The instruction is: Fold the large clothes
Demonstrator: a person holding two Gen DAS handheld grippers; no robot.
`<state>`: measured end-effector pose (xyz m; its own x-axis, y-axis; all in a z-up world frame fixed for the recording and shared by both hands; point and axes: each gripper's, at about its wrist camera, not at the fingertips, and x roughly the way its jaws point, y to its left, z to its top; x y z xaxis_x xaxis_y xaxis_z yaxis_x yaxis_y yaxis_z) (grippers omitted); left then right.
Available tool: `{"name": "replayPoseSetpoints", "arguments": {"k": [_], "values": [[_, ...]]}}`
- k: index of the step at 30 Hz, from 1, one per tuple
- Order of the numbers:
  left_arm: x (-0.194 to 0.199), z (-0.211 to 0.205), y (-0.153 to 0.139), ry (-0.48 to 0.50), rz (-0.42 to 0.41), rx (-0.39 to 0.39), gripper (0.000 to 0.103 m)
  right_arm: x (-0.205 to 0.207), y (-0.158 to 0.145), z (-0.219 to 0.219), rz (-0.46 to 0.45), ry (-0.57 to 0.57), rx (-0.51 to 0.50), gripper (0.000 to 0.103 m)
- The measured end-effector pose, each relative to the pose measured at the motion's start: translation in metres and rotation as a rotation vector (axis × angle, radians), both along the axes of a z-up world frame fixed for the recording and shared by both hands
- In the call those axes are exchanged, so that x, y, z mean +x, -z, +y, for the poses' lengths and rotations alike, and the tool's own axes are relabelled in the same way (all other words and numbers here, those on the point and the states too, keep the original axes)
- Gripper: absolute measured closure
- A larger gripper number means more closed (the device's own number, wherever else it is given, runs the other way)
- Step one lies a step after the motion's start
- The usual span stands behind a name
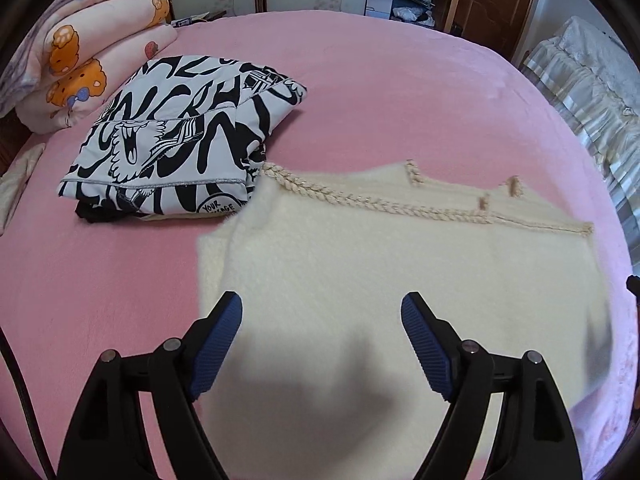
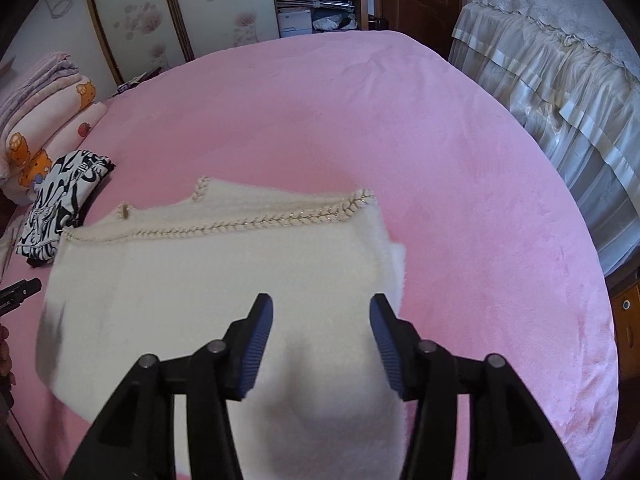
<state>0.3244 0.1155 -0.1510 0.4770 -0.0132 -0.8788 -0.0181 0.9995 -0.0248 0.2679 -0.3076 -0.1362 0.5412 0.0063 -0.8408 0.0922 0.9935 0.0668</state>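
1. We count one cream sweater (image 1: 400,280), folded flat on the pink bed (image 1: 380,92).
2. One folded black-and-white garment (image 1: 180,140) lies just beside it.
3. Our two grippers, left gripper (image 1: 322,344) and right gripper (image 2: 321,344), hover above the sweater, jaws apart, gripping nothing.
4. One stack of quilts (image 1: 80,48) sits at the bed's corner.

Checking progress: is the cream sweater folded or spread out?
Folded: the cream sweater lies as a compact rectangle on the pink bed, layers doubled at its braided edge.
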Motion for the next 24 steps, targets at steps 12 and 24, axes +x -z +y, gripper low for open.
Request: {"name": "replayPoseSetpoints", "arguments": {"k": [12, 24], "values": [[-0.084, -0.029, -0.061, 0.036, 0.034, -0.036, 0.022, -0.065, -0.070, 0.058, -0.045, -0.099, 0.085, 0.050], [-0.168, -0.035, -0.086, 0.014, 0.037, -0.088, 0.022, -0.143, -0.092, 0.093, -0.063, -0.125, 0.143, 0.050]]}}
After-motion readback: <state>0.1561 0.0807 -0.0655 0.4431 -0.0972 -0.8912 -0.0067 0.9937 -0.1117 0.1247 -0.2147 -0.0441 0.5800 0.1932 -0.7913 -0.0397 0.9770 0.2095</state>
